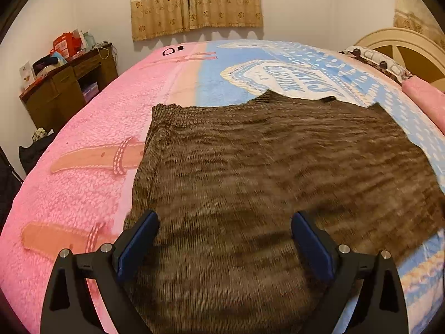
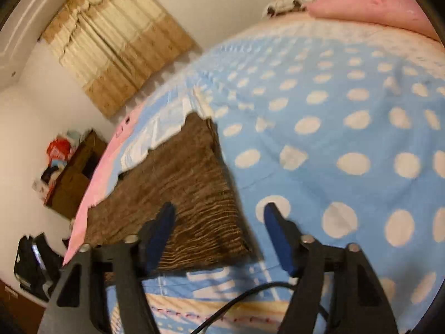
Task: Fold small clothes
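A brown ribbed knit garment [image 1: 264, 167] lies spread flat on the bed. My left gripper [image 1: 225, 220] hovers over its near edge, jaws wide apart, with the knit under them and nothing pinched. In the right wrist view the same brown garment [image 2: 180, 194] fills the lower left. My right gripper [image 2: 219, 208] stands open just above the garment's right edge: the left finger [image 2: 164, 222] is over the knit and the right finger [image 2: 275, 228] is over the blue dotted blanket. The picture is tilted and blurred.
The bed cover is pink [image 1: 83, 150] on the left and blue with white dots [image 2: 347, 128] on the right. A pink pillow [image 2: 370, 2] and headboard [image 1: 400, 47] lie at the far right. A cluttered wooden desk [image 1: 69, 86] stands by the wall, curtains [image 1: 194, 2] behind. A black cable [image 2: 242, 297] hangs below the right gripper.
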`<state>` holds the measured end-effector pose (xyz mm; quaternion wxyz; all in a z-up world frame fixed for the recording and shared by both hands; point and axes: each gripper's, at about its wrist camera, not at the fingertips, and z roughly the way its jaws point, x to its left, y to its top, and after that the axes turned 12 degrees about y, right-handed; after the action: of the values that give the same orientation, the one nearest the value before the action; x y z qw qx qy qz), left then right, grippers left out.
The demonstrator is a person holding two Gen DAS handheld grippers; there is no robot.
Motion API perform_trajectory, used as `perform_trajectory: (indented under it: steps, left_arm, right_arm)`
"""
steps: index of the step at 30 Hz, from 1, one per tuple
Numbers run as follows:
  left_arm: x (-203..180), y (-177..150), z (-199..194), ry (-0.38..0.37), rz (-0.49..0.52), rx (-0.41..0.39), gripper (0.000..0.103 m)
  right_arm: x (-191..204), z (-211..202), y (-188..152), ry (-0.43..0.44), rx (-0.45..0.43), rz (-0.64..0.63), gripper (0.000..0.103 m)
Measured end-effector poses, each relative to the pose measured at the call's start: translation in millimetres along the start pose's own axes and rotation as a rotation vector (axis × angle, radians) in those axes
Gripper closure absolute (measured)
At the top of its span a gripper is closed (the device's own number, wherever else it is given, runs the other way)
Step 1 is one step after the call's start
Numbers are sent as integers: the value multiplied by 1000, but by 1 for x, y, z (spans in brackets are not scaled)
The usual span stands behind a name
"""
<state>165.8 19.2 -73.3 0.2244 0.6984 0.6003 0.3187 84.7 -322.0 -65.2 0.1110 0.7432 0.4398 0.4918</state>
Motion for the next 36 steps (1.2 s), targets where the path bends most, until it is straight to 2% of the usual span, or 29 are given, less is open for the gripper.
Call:
perform_trajectory:
  steps: [2, 6, 8, 9, 11, 15, 19, 21, 24, 26, 27, 28, 31, 32, 35, 36]
  left_arm:
    - [2, -6, -9, -31, -9, 7, 6]
    - [9, -13, -18, -84, -44, 14, 6]
    - [10, -13, -14, -59, -37, 15, 6]
    - [10, -15, -8, -17, -29, 25, 6]
    - [11, -18, -2, -15, -37, 28, 6]
    - [3, -19, -4, 17, -8, 11, 6]
    - [9, -21, -3, -12, -34, 11, 6]
    - [9, -22, -4, -9, -30, 7, 6]
    - [9, -22, -4, -11, -30, 4, 6]
    - [10, -22, -4, -19, -35, 3, 6]
    - [11, -23, -4, -21, -36, 2, 6]
    - [11, -23, -4, -21, -36, 1, 6]
    - [10, -24, -5, -18, -33, -1, 5]
    - [10, -24, -5, -19, -34, -1, 5]
    - [11, -25, -5, -22, -36, -3, 5]
    - [11, -25, -5, -22, -36, -3, 5]
  right_arm:
    - [5, 17, 0, -17, 36, -31, 41]
    - [7, 40, 6, -47, 26, -44, 41]
    - [9, 47, 6, -73, 34, -77, 41]
    - [14, 50, 4, -96, 42, -109, 40]
    - [19, 50, -2, -124, 70, -170, 40]
    - [23, 48, -13, -162, 96, -215, 52]
    - [22, 51, -9, -169, 103, -207, 60]
    - [24, 52, -10, -155, 109, -211, 74]
    - [25, 51, -9, -129, 109, -183, 80]
    - [24, 51, -8, -104, 108, -169, 80]
    - [21, 50, -7, -85, 104, -148, 77]
    - [13, 48, -4, -35, 89, -93, 76]
    - [-2, 45, 5, 83, 57, 48, 55]
    - [-3, 47, 8, 95, 50, 66, 49]
    - [6, 58, 17, 34, 51, 20, 47]
    - [9, 64, 20, 22, 58, 1, 42]
